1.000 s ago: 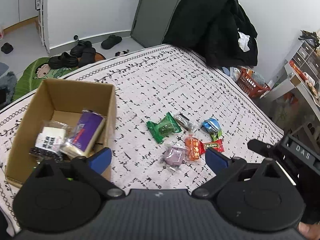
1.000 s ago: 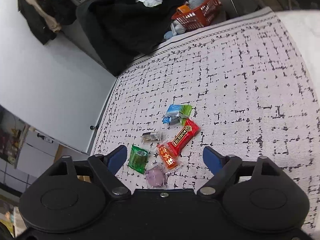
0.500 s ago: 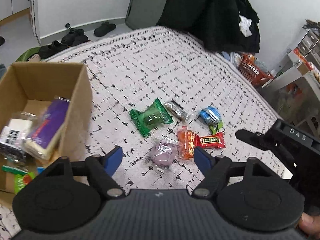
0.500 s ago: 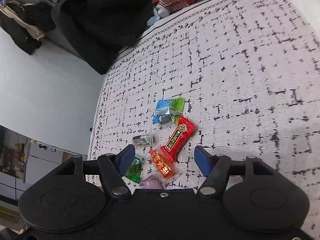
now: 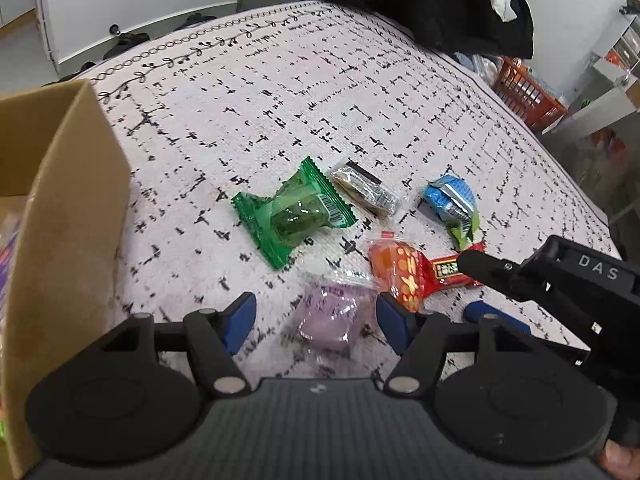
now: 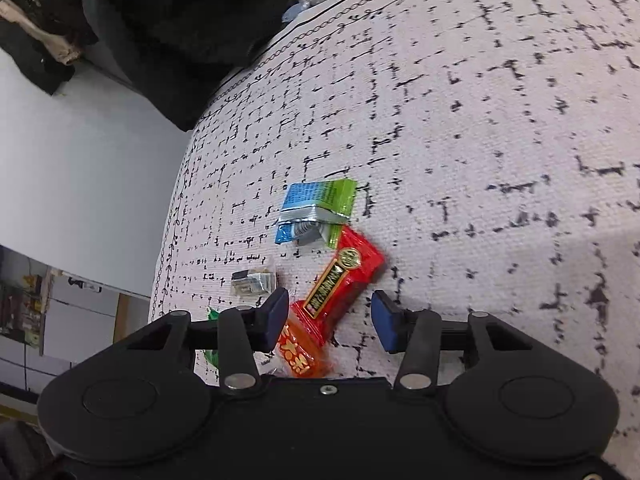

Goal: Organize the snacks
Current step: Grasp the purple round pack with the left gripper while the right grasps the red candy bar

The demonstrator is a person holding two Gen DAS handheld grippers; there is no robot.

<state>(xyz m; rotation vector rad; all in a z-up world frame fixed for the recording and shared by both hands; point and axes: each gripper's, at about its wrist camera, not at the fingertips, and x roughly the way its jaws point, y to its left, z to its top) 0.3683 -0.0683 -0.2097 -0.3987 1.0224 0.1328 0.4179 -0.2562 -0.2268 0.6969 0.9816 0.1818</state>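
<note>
1. Standing at the far left of the left wrist view, the cardboard box (image 5: 68, 216) already holds some snacks; the rest lie loose on the patterned cloth (image 5: 320, 92).
2. Low in frame centre, the left gripper (image 5: 316, 318) is spread around the purple snack (image 5: 326, 314); closing on it looks next.
3. Further right, the right gripper (image 6: 330, 318) is spread astride the red bar (image 6: 340, 284), not yet pinching.

The cardboard box (image 5: 68, 216) at nine o'clock is cut by the frame edge, its contents just a blurred sliver. In the right wrist view the green packet (image 6: 211, 354) hides behind the gripper at seven o'clock. The purple snack (image 5: 326, 316) looks smeared, print unreadable.
</note>
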